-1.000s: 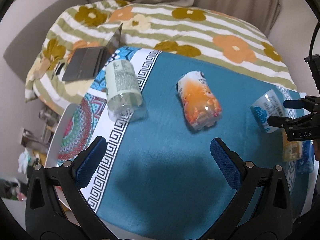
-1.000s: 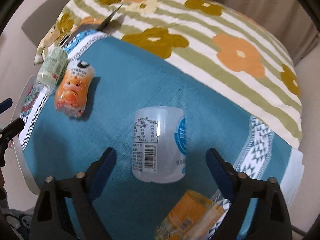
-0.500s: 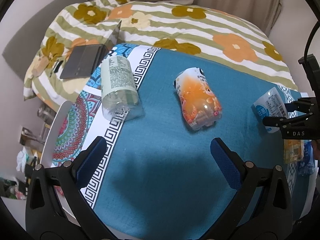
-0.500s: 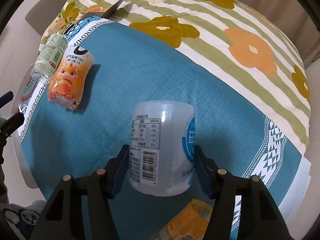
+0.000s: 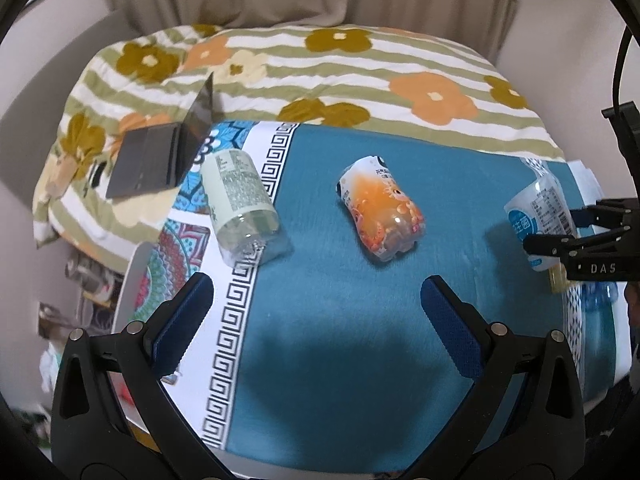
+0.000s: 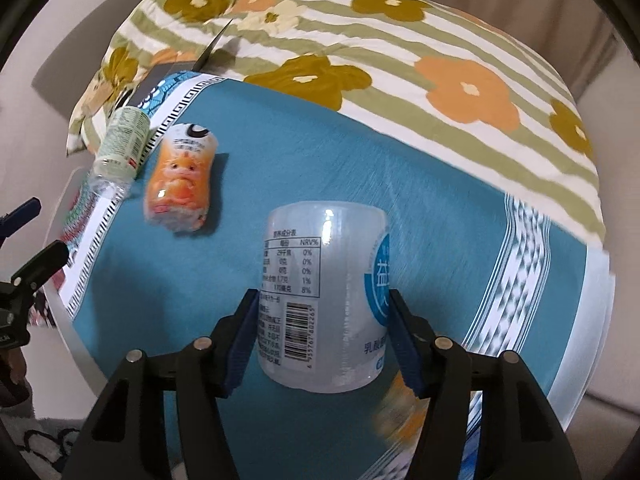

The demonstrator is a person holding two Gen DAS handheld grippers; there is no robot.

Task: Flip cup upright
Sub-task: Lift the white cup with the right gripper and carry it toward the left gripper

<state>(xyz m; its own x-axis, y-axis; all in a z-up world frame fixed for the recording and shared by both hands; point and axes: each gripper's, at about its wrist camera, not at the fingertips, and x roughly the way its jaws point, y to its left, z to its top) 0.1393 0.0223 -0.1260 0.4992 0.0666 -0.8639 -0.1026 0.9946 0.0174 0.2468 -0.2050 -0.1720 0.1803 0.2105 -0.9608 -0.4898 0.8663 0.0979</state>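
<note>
The right claw (image 6: pixel 322 334) is squeezing the white cup (image 6: pixel 324 300) between its blue pads (image 6: pixel 243 336), gripping it across the lower body near the right end of the teal tabletop (image 6: pixel 280 140). Whether the cup is clear of the cloth or resting on it, I cannot tell. The left claw (image 5: pixel 316 320) is hanging wide open over the near edge, holding nothing.

Here is where it is getting risky, to my eye. The cup is a smooth, glossy, thin-walled cylinder wrapped in a printed label, so it may be slipping or spinning between the pads as the wrist turns. Squeezing harder may be buckling that soft wall. The pads are sitting low on the body, so the top may be swinging out. Just beside it, something orange (image 6: pixel 400 412) is blurring at the claw's right finger, and bumping it looks likely on set-down.

The cloth is a woven, faintly ribbed fabric with a key-pattern border, likely soft under a narrow base. Well apart, the orange cup (image 5: pixel 380 216) is lying on its side, waisted and shiny, and the green-label cup (image 5: pixel 240 200) is lying beside the border, clear at one end.
</note>
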